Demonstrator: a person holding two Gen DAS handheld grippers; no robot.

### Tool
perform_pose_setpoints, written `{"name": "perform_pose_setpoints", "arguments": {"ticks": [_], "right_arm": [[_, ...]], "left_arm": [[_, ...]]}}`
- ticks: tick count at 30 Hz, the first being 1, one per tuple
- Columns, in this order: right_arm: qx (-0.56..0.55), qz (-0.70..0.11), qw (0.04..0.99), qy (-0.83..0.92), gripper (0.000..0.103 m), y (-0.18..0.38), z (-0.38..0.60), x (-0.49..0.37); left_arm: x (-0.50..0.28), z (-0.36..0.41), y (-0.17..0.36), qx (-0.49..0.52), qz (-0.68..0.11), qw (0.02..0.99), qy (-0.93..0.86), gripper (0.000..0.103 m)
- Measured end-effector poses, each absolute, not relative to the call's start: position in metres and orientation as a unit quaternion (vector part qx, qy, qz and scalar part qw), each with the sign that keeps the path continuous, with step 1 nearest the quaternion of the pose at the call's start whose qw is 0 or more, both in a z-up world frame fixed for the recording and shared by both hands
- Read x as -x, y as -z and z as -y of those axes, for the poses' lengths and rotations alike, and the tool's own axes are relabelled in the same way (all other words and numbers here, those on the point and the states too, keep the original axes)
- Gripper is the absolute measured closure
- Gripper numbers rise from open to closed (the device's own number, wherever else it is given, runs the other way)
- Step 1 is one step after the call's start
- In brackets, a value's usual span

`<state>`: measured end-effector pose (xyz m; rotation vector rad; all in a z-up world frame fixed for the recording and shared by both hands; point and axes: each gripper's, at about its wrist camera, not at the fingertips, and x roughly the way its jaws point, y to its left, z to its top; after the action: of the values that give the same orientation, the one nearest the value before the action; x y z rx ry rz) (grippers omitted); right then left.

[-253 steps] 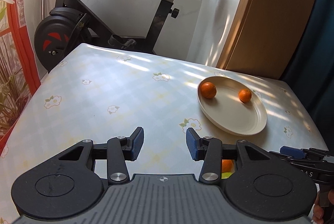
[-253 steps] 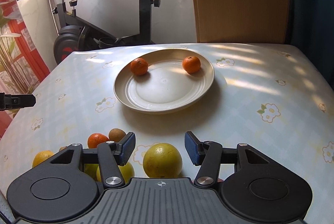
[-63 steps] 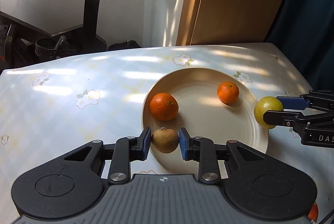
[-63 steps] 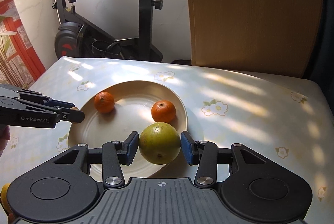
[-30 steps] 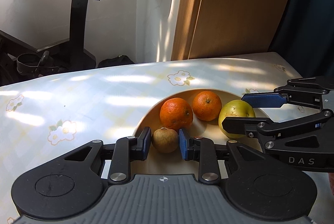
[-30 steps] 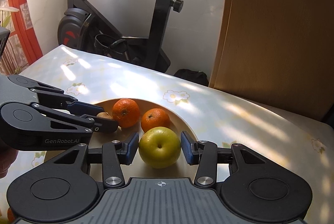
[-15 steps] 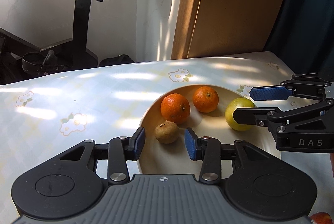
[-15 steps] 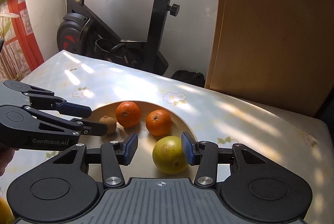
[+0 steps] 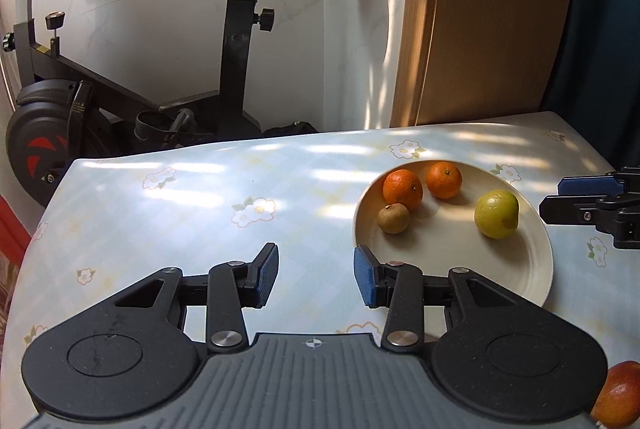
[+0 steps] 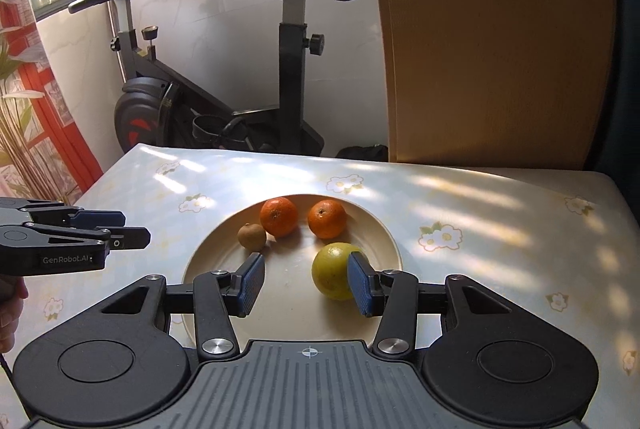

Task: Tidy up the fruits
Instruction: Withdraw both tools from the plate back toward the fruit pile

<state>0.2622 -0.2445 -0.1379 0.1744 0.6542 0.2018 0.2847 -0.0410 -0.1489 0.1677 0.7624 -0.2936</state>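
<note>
On your plate lie two oranges, one kiwi and one yellow-green fruit. Your left tool has just spread and is empty. Your right tool is spread, also empty.

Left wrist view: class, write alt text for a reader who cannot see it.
A cream plate on a floral tablecloth holds two oranges, a small brown fruit and a yellow-green fruit. The left hand-held gripper is open and empty beside the plate; an exercise bike stands behind.
</note>
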Motion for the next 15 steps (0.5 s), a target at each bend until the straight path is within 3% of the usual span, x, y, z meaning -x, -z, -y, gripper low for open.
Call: {"name": "perform_pose_setpoints", "arguments": {"ticks": [15], "right_arm": [[-0.105,-0.283,0.95,-0.082,0.06,0.137,0.217,-0.181]], "left_arm": [[-0.21,-0.004,0.114,-0.038,-0.338,0.938,0.065,0.059]]}}
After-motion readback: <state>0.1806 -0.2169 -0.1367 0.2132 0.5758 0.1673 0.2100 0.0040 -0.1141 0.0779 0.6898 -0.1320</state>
